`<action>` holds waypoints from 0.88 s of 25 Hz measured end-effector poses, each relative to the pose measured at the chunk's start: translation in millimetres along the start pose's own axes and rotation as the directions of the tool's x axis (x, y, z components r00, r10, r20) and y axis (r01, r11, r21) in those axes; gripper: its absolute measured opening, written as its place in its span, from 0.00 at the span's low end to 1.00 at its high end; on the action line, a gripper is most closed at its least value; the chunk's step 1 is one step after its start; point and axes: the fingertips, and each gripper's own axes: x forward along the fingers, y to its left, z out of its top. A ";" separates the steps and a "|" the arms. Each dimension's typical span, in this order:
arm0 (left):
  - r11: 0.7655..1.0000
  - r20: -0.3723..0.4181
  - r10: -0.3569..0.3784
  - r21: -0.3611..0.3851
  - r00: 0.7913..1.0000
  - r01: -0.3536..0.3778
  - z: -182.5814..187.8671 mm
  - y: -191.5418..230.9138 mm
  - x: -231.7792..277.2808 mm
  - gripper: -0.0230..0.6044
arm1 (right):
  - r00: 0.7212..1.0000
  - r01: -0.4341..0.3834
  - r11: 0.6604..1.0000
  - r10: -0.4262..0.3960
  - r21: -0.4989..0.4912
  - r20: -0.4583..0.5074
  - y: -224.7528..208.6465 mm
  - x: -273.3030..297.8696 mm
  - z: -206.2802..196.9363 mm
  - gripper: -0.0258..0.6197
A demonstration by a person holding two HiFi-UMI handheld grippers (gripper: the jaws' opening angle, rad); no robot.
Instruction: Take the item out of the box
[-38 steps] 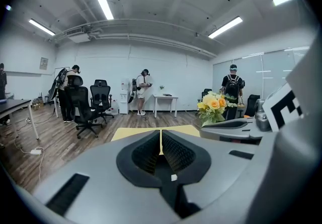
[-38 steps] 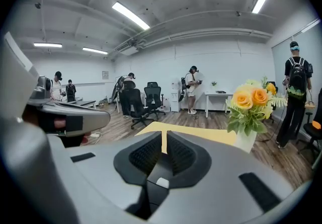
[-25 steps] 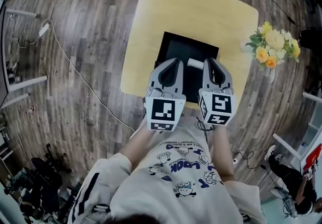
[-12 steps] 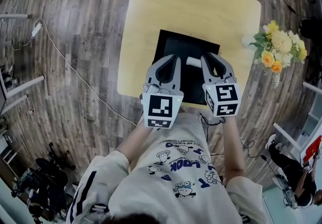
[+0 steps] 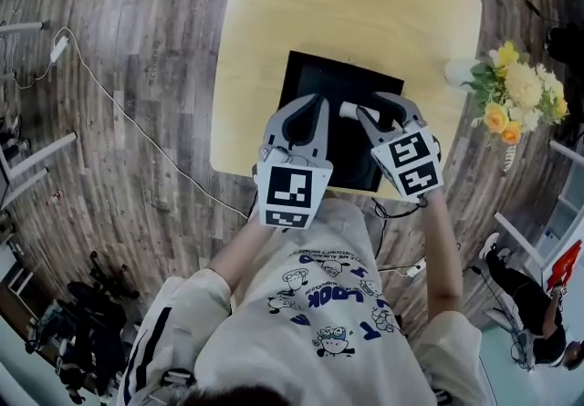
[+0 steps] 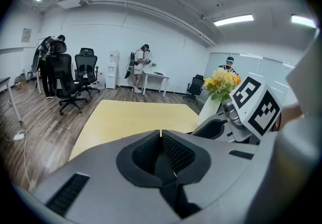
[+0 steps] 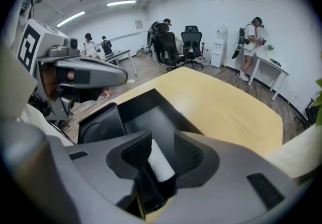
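The right tongs (image 7: pixel 162 140) are opening, with a white roll (image 7: pixel 160 163) between them and a gap at one side, above the black box (image 5: pixel 315 80) at the centre of the head view. The left tongs (image 6: pixel 160 135) are clenched on nothing beside them. The box sits on the yellow tabletop (image 5: pixel 365 12).

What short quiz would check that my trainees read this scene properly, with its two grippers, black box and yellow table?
1. True or false: the left gripper has its jaws together.
2. What lies between the jaws of the right gripper?
3. The flowers stand: A) held by the left gripper; B) by the right edge of the table, as the person sees it; C) under the table.
Key: 1 true. 2 a white roll; those jaws are opening, apart around it. 3 B.
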 end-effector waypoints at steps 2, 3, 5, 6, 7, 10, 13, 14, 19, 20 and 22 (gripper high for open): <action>1.000 -0.006 -0.005 -0.006 1.000 0.005 -1.7 1.6 2.1 0.07 | 0.997 -0.057 0.998 0.055 -0.031 -0.062 4.3 5.9 -6.7 0.29; 1.000 -0.009 -0.007 -0.008 1.000 0.007 -2.8 2.0 3.1 0.07 | 0.993 -0.079 0.996 0.075 -0.045 -0.087 5.1 8.2 -9.4 0.30; 1.000 -0.015 -0.010 -0.013 1.000 0.010 -3.2 2.4 4.6 0.07 | 0.986 -0.115 0.991 0.106 -0.068 -0.125 4.9 11.2 -11.9 0.30; 1.000 -0.017 -0.012 -0.015 1.000 0.012 -2.9 3.0 4.9 0.07 | 0.982 -0.135 0.988 0.123 -0.080 -0.144 5.7 12.6 -12.4 0.30; 1.000 -0.019 -0.014 -0.018 1.000 0.013 -2.6 4.0 5.1 0.07 | 0.975 -0.161 0.983 0.145 -0.090 -0.166 7.8 14.3 -13.1 0.30; 1.000 -0.024 -0.017 -0.027 1.000 0.016 -3.7 7.7 6.9 0.07 | 0.949 -0.243 0.962 0.210 -0.121 -0.234 15.9 21.1 -17.0 0.30; 0.999 -0.028 -0.018 -0.033 0.999 0.017 -5.5 11.2 8.7 0.07 | 0.922 -0.303 0.941 0.249 -0.153 -0.296 20.1 26.3 -23.2 0.31; 0.999 -0.029 -0.017 -0.036 0.999 0.016 -6.1 12.2 9.2 0.07 | 0.912 -0.322 0.933 0.260 -0.160 -0.318 20.8 27.4 -25.9 0.32; 0.999 -0.037 -0.016 -0.047 0.999 0.014 -8.0 16.7 12.0 0.07 | 0.867 -0.389 0.901 0.288 -0.192 -0.407 18.9 32.2 -35.4 0.33; 0.999 -0.038 -0.015 -0.049 0.999 0.014 -8.6 17.4 12.6 0.07 | 0.856 -0.405 0.894 0.298 -0.191 -0.423 18.7 32.9 -37.0 0.33; 0.999 -0.039 -0.013 -0.051 0.999 0.011 -9.1 18.2 13.1 0.07 | 0.829 -0.442 0.878 0.323 -0.182 -0.456 18.6 33.5 -40.4 0.33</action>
